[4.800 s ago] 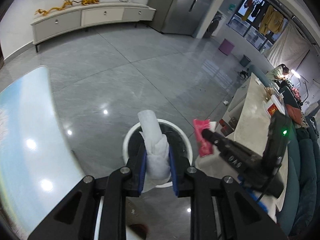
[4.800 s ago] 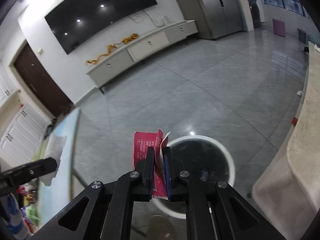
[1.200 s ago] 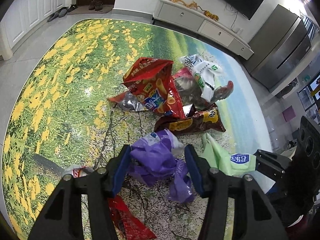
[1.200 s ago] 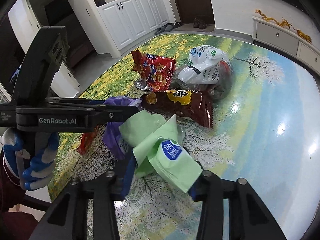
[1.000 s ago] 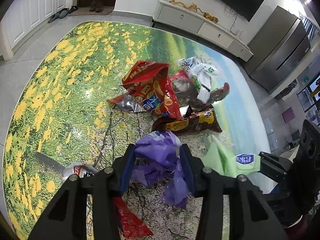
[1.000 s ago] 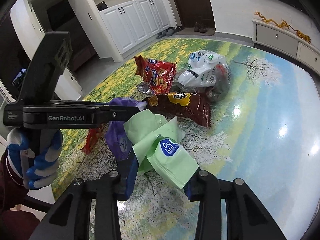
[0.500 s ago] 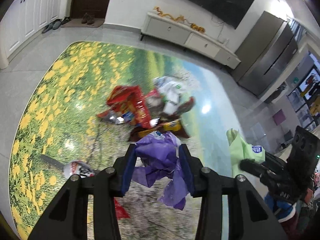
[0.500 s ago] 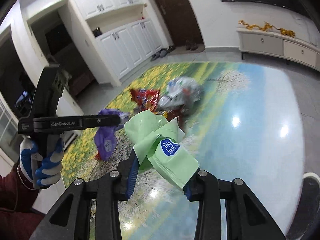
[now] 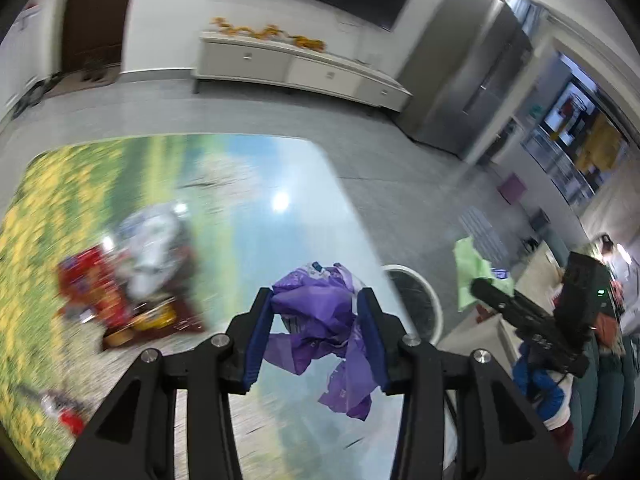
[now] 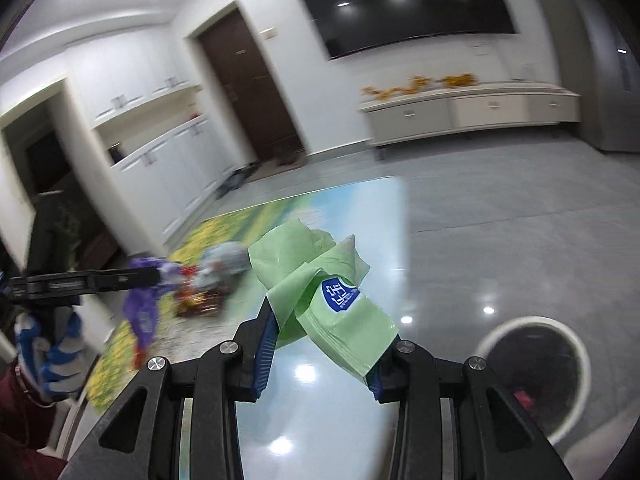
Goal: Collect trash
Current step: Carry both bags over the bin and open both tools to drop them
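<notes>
My left gripper (image 9: 318, 316) is shut on a crumpled purple plastic bag (image 9: 320, 320) and holds it above the table's right edge. My right gripper (image 10: 326, 340) is shut on a folded green packet (image 10: 320, 284) with a blue badge, held over the table's near end. The white round trash bin (image 9: 416, 304) stands on the floor just past the table; in the right wrist view the bin (image 10: 536, 372) is at lower right with red trash inside. Each gripper shows in the other's view: the right gripper (image 9: 492, 296) and the left gripper (image 10: 152, 276).
A pile of snack bags (image 9: 132, 276) lies on the landscape-print table (image 9: 248, 208), blurred; it also shows in the right wrist view (image 10: 208, 280). Grey tiled floor (image 9: 280, 112) lies beyond, with a white TV cabinet (image 9: 296, 68) at the wall. A counter (image 9: 532, 280) stands to the right.
Both grippers have lifted their trash off the table and swung right, away from the pile toward the bin, which has now come into view.
</notes>
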Available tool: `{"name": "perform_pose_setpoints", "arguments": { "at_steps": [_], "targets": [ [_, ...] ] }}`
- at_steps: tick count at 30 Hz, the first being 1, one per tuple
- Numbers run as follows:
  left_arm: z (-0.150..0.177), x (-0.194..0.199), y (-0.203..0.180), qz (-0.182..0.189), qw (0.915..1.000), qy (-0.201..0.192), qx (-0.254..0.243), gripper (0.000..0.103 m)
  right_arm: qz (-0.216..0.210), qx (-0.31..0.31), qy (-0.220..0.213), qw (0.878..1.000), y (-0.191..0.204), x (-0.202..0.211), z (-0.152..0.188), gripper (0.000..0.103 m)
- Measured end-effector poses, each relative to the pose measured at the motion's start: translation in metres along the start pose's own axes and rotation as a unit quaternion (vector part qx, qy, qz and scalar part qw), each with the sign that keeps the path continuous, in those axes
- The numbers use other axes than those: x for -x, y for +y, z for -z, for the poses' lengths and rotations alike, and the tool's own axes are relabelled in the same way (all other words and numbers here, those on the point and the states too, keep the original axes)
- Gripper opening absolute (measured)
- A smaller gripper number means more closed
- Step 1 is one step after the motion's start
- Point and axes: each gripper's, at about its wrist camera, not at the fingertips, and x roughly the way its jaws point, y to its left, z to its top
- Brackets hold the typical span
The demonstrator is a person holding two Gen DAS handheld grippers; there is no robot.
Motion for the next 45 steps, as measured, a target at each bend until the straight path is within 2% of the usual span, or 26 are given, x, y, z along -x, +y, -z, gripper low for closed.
{"name": "perform_pose_setpoints", "arguments": {
  "at_steps": [4,10,15,19,21,22,24,26,29,35,41,45],
  "targets": [
    [-0.02,-0.038,-0.052,0.024,0.9989,0.019,-0.035,0.041,0.068,-0.035,-0.001,0.997,-0.049,0.013,0.005,0.035],
    [-0.039,-0.106,-0.121,0.047,0.9945,0.061,-0.072,0.041,0.155,-0.085,0.016,0.984,-0.118,0.021,0.022,0.035],
    [-0.044,-0.163,-0.163,0.06,0.9905,0.094,-0.081,0.042,0.188,-0.125,0.029,0.974,-0.162,0.022,0.036,0.036],
    [-0.046,-0.201,-0.188,0.062,0.9886,0.108,-0.085,0.044,0.203,-0.146,0.039,0.967,-0.182,0.015,0.043,0.037],
    [-0.049,-0.217,-0.197,0.066,0.9882,0.111,-0.082,0.049,0.208,-0.152,0.041,0.965,-0.191,0.014,0.047,0.038],
    [-0.049,-0.222,-0.2,0.068,0.9878,0.114,-0.081,0.05,0.211,-0.155,0.042,0.964,-0.193,0.012,0.048,0.04],
    [-0.049,-0.23,-0.203,0.071,0.9874,0.117,-0.079,0.053,0.222,-0.161,0.044,0.961,-0.203,0.009,0.05,0.054],
    [-0.05,-0.234,-0.206,0.076,0.9872,0.118,-0.075,0.059,0.226,-0.165,0.045,0.959,-0.208,0.009,0.053,0.057],
    [-0.048,-0.229,-0.208,0.083,0.9865,0.119,-0.076,0.059,0.232,-0.172,0.048,0.956,-0.209,0.01,0.059,0.059],
    [-0.041,-0.21,-0.201,0.068,0.9876,0.107,-0.092,0.059,0.224,-0.182,0.037,0.957,-0.205,0.016,0.057,0.059],
    [-0.031,-0.174,-0.188,0.053,0.9896,0.084,-0.104,0.059,0.203,-0.176,0.008,0.963,-0.178,0.03,0.041,0.059],
    [-0.024,-0.143,-0.164,0.043,0.9915,0.065,-0.104,0.059,0.187,-0.158,-0.012,0.97,-0.151,0.037,0.025,0.059]
  ]
}}
